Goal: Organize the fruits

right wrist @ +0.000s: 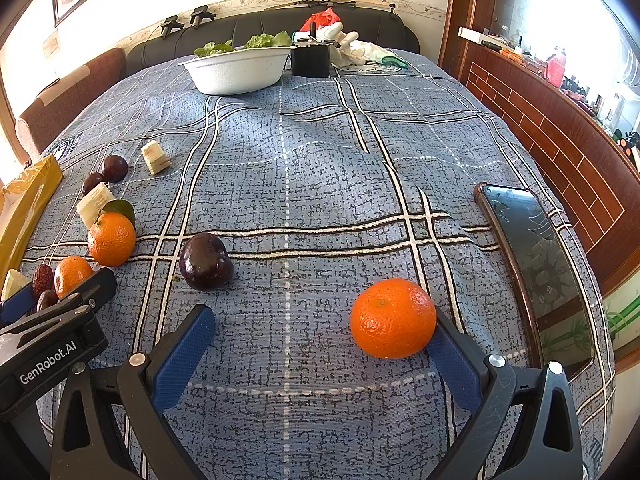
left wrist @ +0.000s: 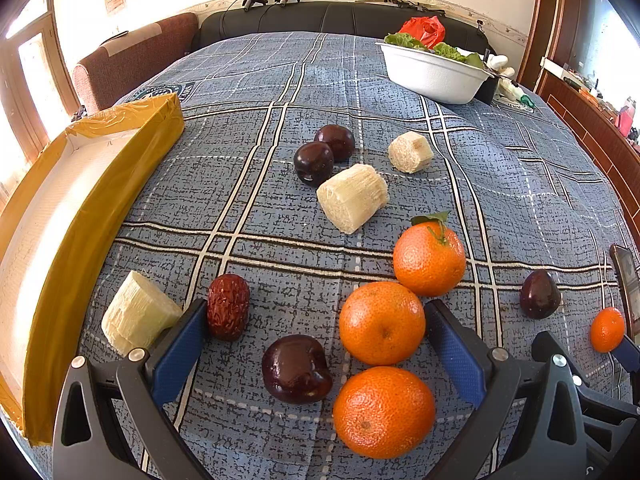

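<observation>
Hidden or cut off: in the right wrist view the left gripper's body covered most of the dark cherry and part of one small orange behind it. The yellow-taped cardboard box point(left wrist: 80, 208) ran out of frame, its interior washed out by glare. The far lone orange mandarin point(left wrist: 607, 329) was partly masked by the right gripper's frame in the left wrist view.

Left gripper point(left wrist: 316, 344): blue-padded fingers spread wide, gripping nothing. Between them lay a glossy dark red cherry point(left wrist: 297, 368) and two orange mandarins, one nearer the tips point(left wrist: 382, 322) and one nearer the camera point(left wrist: 384, 412). A wrinkled red jujube point(left wrist: 229, 306) touched the left fingertip's inner side; a pale peeled sugarcane chunk point(left wrist: 136, 312) sat just outside that finger. A leafy-stemmed mandarin point(left wrist: 429, 258) lay just beyond the right fingertip.

Right gripper point(right wrist: 320, 328): fingers wide apart, holding nothing. The lone mandarin point(right wrist: 393, 318) rested on the blue plaid cloth point(right wrist: 320, 160) against the right finger's inner pad. A dark plum-coloured cherry point(right wrist: 206, 260) lay just beyond the left fingertip.
</observation>
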The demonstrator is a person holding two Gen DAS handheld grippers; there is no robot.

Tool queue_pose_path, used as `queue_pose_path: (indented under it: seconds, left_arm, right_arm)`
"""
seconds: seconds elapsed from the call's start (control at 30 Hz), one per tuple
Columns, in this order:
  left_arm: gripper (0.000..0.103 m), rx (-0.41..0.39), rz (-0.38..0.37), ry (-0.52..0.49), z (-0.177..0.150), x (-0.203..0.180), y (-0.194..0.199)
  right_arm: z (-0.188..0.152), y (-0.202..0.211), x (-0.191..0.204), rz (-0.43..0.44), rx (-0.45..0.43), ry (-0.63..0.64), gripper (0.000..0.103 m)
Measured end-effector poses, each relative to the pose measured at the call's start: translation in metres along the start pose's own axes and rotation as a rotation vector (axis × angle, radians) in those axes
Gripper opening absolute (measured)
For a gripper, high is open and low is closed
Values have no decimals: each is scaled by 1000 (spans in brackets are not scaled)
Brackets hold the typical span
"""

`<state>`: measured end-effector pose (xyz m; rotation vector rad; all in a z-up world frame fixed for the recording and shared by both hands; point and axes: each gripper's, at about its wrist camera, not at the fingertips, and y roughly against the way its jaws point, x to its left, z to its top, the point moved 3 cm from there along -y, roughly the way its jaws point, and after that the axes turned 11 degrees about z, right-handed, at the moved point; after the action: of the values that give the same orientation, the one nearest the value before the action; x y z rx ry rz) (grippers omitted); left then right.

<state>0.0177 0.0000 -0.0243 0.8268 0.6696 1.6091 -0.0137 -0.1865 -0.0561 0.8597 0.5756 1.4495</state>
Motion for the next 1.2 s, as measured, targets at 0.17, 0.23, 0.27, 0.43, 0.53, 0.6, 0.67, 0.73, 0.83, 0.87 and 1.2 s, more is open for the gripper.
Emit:
queue_pose_path:
  seconds: [0.17, 0.23, 0.27, 0.43, 0.53, 0.6, 0.67, 0.73, 0.83, 0.87, 1.2]
  left_arm:
    - [103, 0, 0, 0, 0, 0, 0]
    - [103, 0, 0, 0, 0, 0, 0]
    - [103, 0, 0, 0, 0, 0, 0]
    - [103, 0, 0, 0, 0, 0, 0]
    - [103, 0, 0, 0, 0, 0, 0]
    - [103, 0, 0, 1, 0, 0, 0]
    - [103, 0, 0, 1, 0, 0, 0]
    - [103, 0, 0, 1, 0, 0, 0]
    - [103, 0, 0, 1, 0, 0, 0]
    - [103, 0, 0, 1, 0, 0, 0]
    - [103, 0, 0, 1, 0, 0, 0]
  right_arm:
    - [0, 0, 0, 0, 0, 0, 103]
    - [0, 0, 0, 0, 0, 0, 103]
    - [0, 0, 0, 0, 0, 0, 103]
    - [0, 0, 0, 0, 0, 0, 103]
    - [-1, 1, 0, 0, -1, 0, 103]
    - [1, -1, -1, -6, -5, -8, 103]
    - [1, -1, -1, -6, -6, -8, 103]
    - [1, -1, -1, -6, -6, -9, 103]
    - [1, -1, -1, -6, -6, -9, 103]
    - [1, -1, -1, -6, -6, -9, 103]
    - [1, -1, -1, -6, -6, -8, 103]
